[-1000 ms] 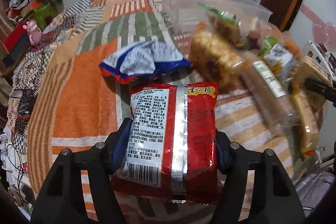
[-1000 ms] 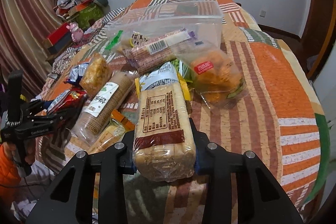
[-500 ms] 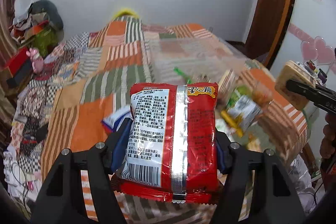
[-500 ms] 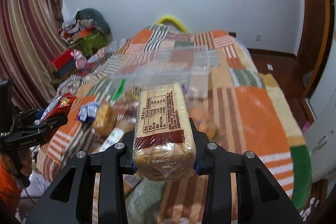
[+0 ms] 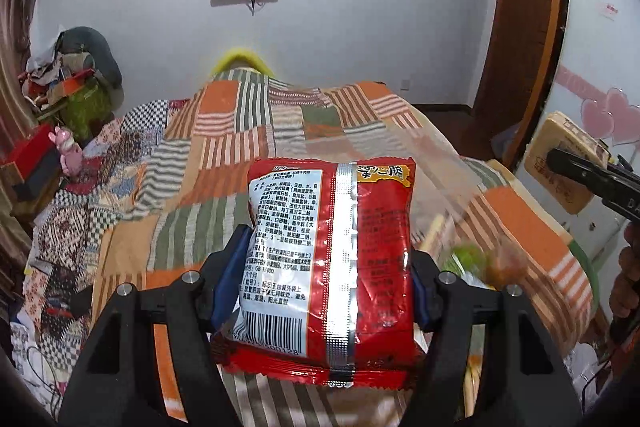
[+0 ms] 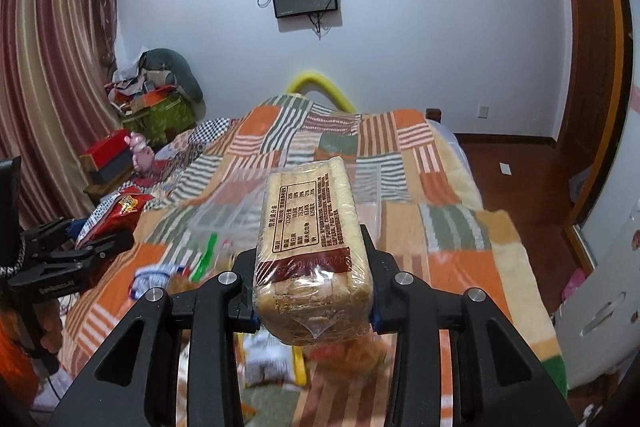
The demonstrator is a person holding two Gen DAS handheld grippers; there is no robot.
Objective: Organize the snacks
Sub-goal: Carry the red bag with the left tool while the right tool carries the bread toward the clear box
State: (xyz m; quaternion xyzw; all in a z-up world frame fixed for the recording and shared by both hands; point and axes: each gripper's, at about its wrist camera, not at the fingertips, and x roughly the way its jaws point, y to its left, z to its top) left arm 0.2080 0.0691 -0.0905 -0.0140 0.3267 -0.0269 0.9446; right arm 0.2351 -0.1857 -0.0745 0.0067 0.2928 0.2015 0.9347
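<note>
The left claw (image 5: 324, 291) gripped the red noodle packet (image 5: 326, 263), the right claw (image 6: 314, 291) the wrapped bread loaf (image 6: 314, 247). Both had lifted clear of the snack pile (image 6: 272, 359) on the bed (image 6: 460, 235), probably bound for the clear plastic bin (image 6: 240, 203).

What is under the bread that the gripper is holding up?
Below the wrapped bread held in the right gripper lie blurred snack packets on the striped blanket. The bread and gripper hide what lies straight beneath.
</note>
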